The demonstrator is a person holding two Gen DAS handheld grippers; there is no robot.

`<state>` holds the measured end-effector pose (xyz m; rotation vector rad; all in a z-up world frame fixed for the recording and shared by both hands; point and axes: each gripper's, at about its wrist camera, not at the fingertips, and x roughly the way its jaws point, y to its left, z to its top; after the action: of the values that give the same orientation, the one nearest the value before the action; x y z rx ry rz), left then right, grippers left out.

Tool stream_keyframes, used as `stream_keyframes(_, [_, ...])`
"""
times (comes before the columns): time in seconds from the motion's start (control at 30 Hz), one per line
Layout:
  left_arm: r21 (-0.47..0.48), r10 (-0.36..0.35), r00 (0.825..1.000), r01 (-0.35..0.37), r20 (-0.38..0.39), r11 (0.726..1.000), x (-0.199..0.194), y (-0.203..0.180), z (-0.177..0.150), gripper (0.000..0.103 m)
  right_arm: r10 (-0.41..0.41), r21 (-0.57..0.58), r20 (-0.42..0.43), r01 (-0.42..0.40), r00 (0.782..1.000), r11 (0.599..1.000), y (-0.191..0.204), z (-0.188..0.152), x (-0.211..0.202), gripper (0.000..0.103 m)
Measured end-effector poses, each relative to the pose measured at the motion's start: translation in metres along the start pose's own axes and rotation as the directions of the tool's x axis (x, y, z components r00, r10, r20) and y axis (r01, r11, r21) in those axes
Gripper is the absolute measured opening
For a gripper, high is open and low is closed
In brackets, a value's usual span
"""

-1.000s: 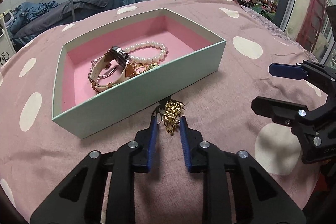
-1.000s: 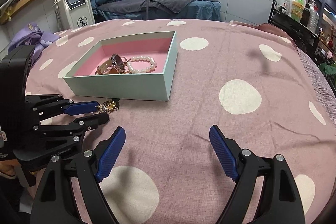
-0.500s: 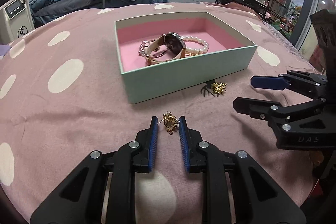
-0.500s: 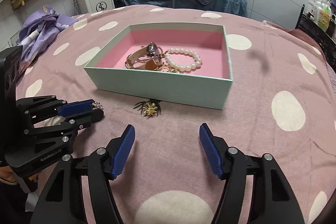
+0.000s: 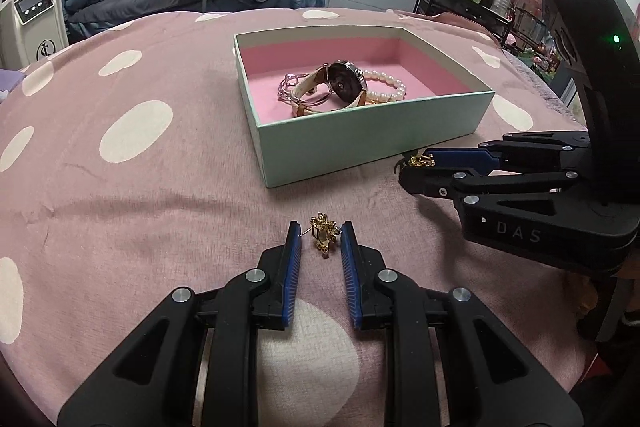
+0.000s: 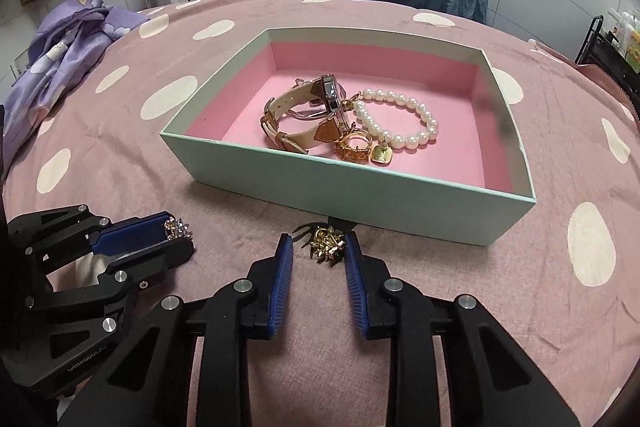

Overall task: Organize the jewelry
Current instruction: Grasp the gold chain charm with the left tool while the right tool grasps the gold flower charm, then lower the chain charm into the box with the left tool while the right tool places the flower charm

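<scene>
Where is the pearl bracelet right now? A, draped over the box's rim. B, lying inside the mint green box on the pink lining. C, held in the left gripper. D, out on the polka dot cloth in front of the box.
B: the pearl bracelet lies on the pink lining inside the mint green box, beside the watch.

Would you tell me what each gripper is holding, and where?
Left gripper pinches a gold earring across its sides; right gripper is closing around another gold earring.

Even indoor light, sharp, fisheye-bent dark corners.
</scene>
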<state>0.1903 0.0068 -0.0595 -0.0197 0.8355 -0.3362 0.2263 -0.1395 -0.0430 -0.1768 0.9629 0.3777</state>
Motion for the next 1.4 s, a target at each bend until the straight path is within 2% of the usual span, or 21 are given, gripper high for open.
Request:
stream_keyframes(0.1, [0.0, 0.0, 1.0, 0.0, 0.0, 1.0, 0.0, 0.0, 0.0, 0.021, -0.001, 0.001, 0.002, 0.001, 1.0, 1.0, -0.001, 0.0, 0.0, 0.017])
stream_keyframes(0.7, [-0.005, -0.007, 1.0, 0.007, 0.004, 1.0, -0.004, -0.001, -0.001, 0.021, 0.056, 0.011, 0.056, -0.056, 0.997, 0.998, -0.008, -0.016, -0.024, 0.017])
stream_keyframes(0.97, [-0.006, -0.052, 0.998, 0.052, 0.027, 0.999, -0.015, -0.006, 0.003, 0.021, 0.09, 0.026, 0.079, -0.092, 0.993, 0.995, -0.016, -0.021, -0.036, 0.017])
stream_keyframes(1.2, [0.034, -0.067, 0.997, 0.065, 0.048, 0.997, -0.027, -0.015, 0.018, 0.021, 0.114, 0.024, 0.102, -0.117, 0.988, 0.993, -0.024, -0.015, -0.051, 0.017])
stream_keyframes(1.4, [0.061, -0.073, 0.996, 0.07, 0.052, 0.996, -0.026, -0.013, 0.049, 0.021, 0.132, -0.002, 0.125, -0.133, 0.983, 0.991, -0.028, 0.002, -0.06, 0.017])
